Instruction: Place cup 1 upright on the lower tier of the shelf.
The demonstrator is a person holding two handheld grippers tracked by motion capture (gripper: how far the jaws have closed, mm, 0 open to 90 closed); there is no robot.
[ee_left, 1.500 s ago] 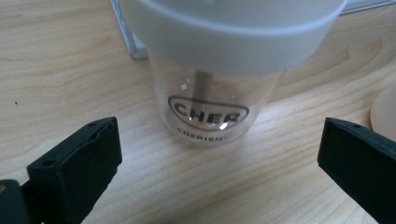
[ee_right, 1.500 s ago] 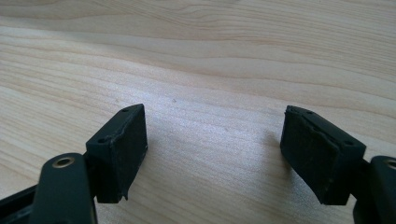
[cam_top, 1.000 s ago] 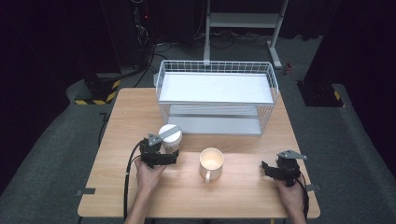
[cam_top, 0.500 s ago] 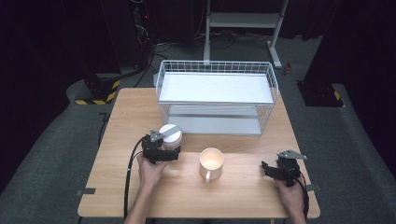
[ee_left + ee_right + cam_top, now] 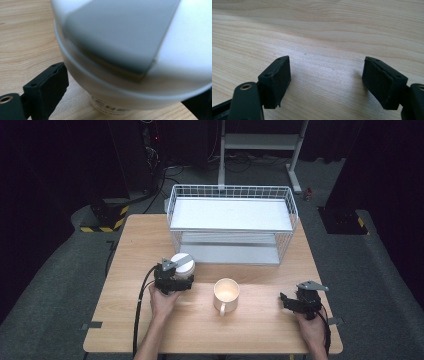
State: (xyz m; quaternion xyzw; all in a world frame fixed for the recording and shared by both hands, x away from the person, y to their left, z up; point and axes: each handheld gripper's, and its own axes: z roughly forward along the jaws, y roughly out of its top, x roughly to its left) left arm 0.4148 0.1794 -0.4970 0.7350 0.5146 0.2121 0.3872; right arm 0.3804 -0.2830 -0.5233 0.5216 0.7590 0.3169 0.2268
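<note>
Closing in on the white lidded cup (image 5: 183, 264), the left gripper (image 5: 176, 281) is squeezing its jaws toward it near the wire basket (image 5: 230, 227); whether they press is unclear. The right gripper (image 5: 295, 301) is waiting, jaws apart, holding nothing.

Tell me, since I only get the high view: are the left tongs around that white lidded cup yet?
Observer: Yes. In the left gripper view the lidded cup stands between the jaws of the left tongs, which have just been closing; a gap shows beside one jaw.
Operator: Any print on the cup?
Observer: Dark lettering runs low on its side, below the lid, too cut off to read.
Operator: And the right tongs?
Observer: The right gripper view shows the right tongs open, with bare table between the jaws.
</note>
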